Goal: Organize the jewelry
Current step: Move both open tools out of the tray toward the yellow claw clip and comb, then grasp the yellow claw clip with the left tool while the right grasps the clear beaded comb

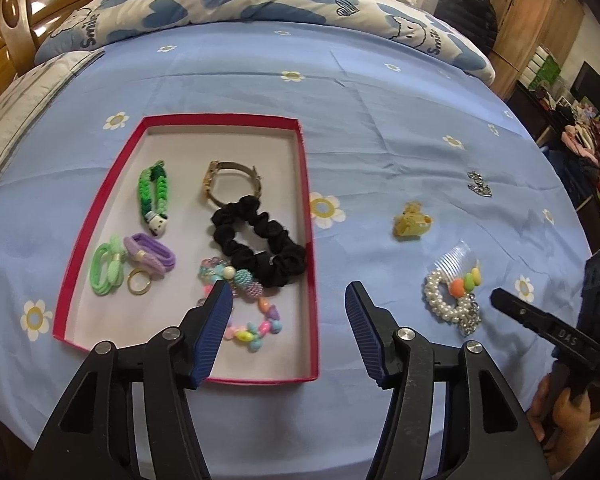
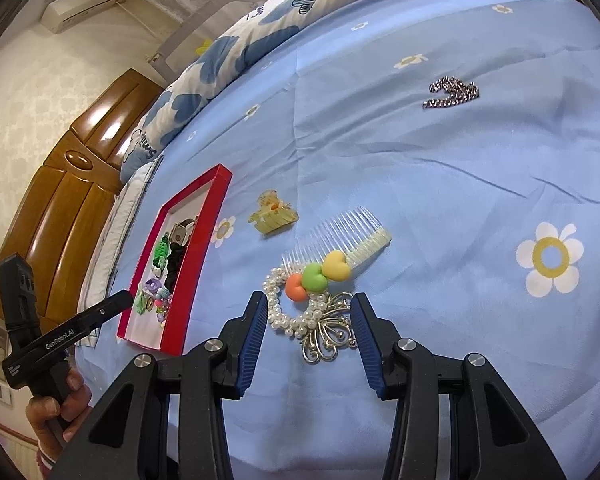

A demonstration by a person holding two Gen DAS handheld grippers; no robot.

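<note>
A red box [image 1: 309, 200] lies on the blue bedsheet. It holds a black scrunchie [image 1: 260, 240], a watch [image 1: 230, 184], hair ties, a green strap and a pastel bead bracelet [image 1: 248, 320]. My left gripper [image 1: 289, 293] hangs open over the box's right wall, nothing between its pads. My right gripper [image 2: 310, 301] is open and hovers over a pearl bracelet [image 2: 280, 314] and a silver brooch [image 2: 328, 338], which lie between its fingers untouched. A clear comb with heart charms [image 2: 340, 240] lies just beyond. A yellow claw clip [image 2: 274, 216] and a silver chain [image 2: 452, 92] lie farther off.
A folded quilt [image 1: 260, 0] crosses the far side of the bed and a wooden headboard [image 2: 60, 200] stands by the box's end. A wardrobe [image 1: 540, 12] and clutter stand at the right. A hand [image 2: 60, 404] grips the left tool.
</note>
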